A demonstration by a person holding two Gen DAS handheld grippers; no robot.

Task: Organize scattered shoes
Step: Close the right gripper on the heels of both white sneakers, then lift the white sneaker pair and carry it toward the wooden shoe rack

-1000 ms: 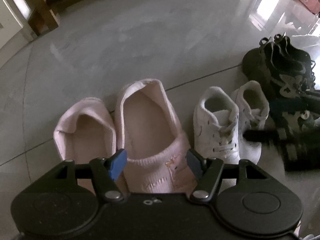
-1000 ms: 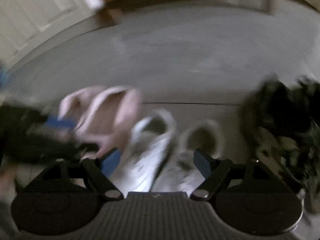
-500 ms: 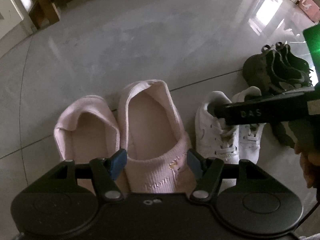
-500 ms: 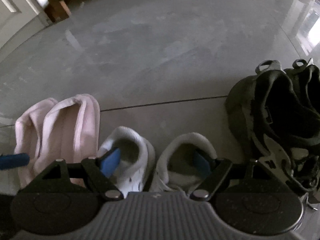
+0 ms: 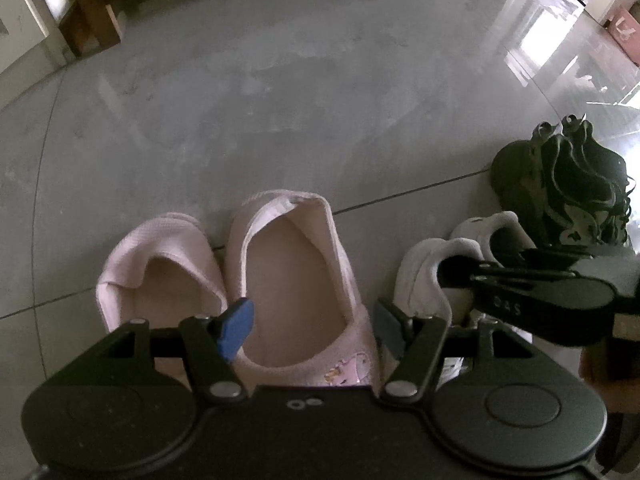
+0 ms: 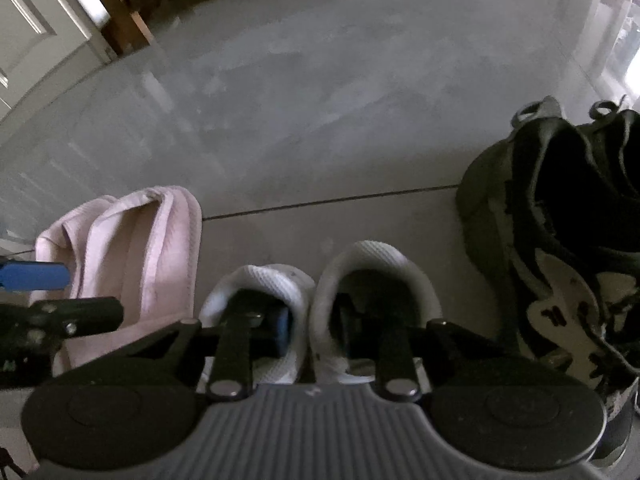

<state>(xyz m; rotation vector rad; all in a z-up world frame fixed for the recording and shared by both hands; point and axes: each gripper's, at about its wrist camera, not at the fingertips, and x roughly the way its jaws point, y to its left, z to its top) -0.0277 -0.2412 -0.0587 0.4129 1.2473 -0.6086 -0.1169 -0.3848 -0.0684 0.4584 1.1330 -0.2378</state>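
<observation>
Down at floor level, the left gripper [image 5: 312, 330] hangs with its blue-padded fingers [image 5: 235, 325] spread wide, one on each side of the larger pale pink knitted slipper [image 5: 296, 280], gripping nothing. The smaller pink slipper [image 5: 160, 276] sits pressed against that one's left side. Over on the right, the right gripper [image 6: 316, 330] has its fingers [image 6: 280, 330] drawn closer, one dipped inside each of the two small white sneakers [image 6: 320, 304], pinching their touching inner walls between them. From the left wrist camera that gripper's black body [image 5: 540, 292] reaches in over the same white pair [image 5: 444, 276]. Further right stand the dark olive-and-black high-top trainers [image 6: 560, 216], near the sneakers but apart. All three pairs line up side by side on the glossy grey tiled floor [image 5: 280, 100], with brown wooden furniture legs [image 5: 90, 12] at the back.
</observation>
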